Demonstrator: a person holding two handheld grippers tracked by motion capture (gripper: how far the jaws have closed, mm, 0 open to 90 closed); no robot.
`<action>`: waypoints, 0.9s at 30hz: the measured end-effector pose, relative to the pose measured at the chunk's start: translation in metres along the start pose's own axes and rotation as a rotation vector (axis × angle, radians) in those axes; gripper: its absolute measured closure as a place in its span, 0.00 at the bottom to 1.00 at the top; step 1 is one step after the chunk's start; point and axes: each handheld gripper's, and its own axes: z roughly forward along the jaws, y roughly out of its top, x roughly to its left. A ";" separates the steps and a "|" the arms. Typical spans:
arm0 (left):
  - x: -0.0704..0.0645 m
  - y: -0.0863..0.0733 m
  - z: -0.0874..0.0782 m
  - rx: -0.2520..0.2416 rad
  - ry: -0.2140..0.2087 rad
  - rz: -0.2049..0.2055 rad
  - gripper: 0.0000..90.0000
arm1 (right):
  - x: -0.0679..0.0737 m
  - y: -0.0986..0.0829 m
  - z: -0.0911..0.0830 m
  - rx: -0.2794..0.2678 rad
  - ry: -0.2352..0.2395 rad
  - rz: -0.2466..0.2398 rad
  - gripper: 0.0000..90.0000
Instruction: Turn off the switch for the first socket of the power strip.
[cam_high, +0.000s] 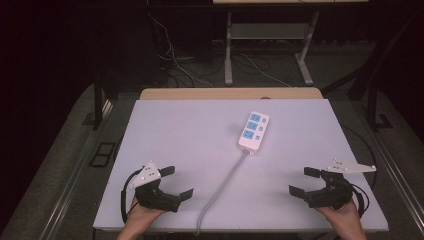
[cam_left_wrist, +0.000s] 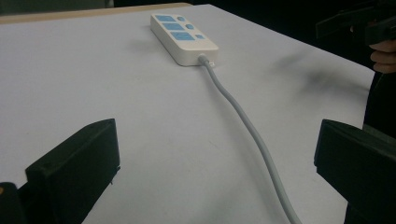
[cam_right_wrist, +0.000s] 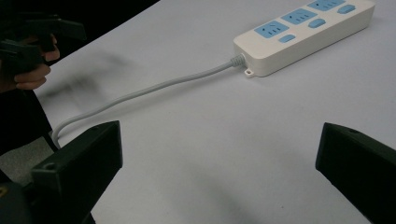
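White rectangular power strip with blue sockets (cam_high: 254, 130) lying flat, right of centre toward the far side of the white table (cam_high: 175, 130); its grey cable (cam_high: 220, 185) runs over the near edge, plug end cut off. Left gripper (cam_high: 179, 182) and right gripper (cam_high: 301, 181), jaws spread, empty, near the front corners, well apart from the strip.

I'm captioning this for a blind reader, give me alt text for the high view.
A white power strip with blue sockets lies on a white table, its grey cable running to the near edge. A person holds the open left hand-held gripper and the open right hand-held gripper over the near corners.
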 end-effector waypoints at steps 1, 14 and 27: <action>0.000 0.000 0.000 0.002 -0.002 0.001 0.00 | 0.000 0.000 0.000 0.005 0.002 -0.002 0.00; 0.002 -0.001 0.001 0.008 -0.009 -0.005 0.00 | 0.001 0.000 0.002 0.011 0.005 -0.004 0.00; 0.001 -0.002 0.002 0.012 -0.011 -0.002 0.00 | 0.001 0.002 0.004 0.027 0.007 0.002 0.00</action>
